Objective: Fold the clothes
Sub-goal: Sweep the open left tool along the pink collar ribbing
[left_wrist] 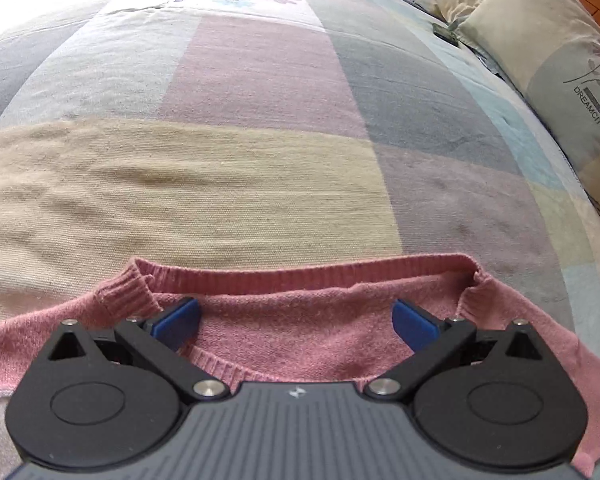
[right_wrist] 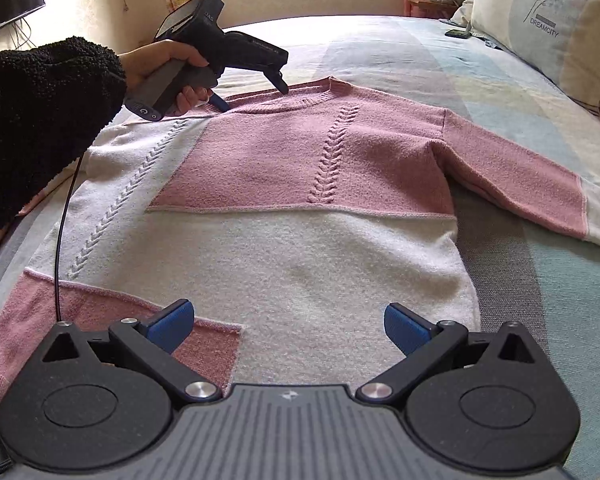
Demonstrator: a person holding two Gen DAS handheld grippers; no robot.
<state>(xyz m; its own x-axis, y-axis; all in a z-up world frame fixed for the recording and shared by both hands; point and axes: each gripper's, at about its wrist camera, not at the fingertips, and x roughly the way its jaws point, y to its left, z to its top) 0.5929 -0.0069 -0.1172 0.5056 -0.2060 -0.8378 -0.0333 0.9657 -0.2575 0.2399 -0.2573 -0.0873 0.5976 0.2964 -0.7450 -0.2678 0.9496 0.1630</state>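
Note:
A pink and white knit sweater (right_wrist: 300, 184) lies flat, front up, on the bed. Its right sleeve (right_wrist: 532, 184) stretches out toward the pillows. My left gripper (right_wrist: 254, 98) hovers open over the neckline, held by a hand in a black fleece sleeve. In the left wrist view the same gripper (left_wrist: 296, 324) straddles the pink ribbed collar (left_wrist: 300, 276), with nothing between its blue pads. My right gripper (right_wrist: 288, 326) stands open above the sweater's lower hem, over white fabric and a pink patch (right_wrist: 204, 344).
The bedspread (left_wrist: 260, 112) has pastel blocks of pink, grey, cream and blue. Pillows (right_wrist: 548, 28) lean at the right by a wooden headboard. A small dark object (left_wrist: 446, 34) lies near the pillows. A thin black cable (right_wrist: 66, 220) hangs from the person's arm.

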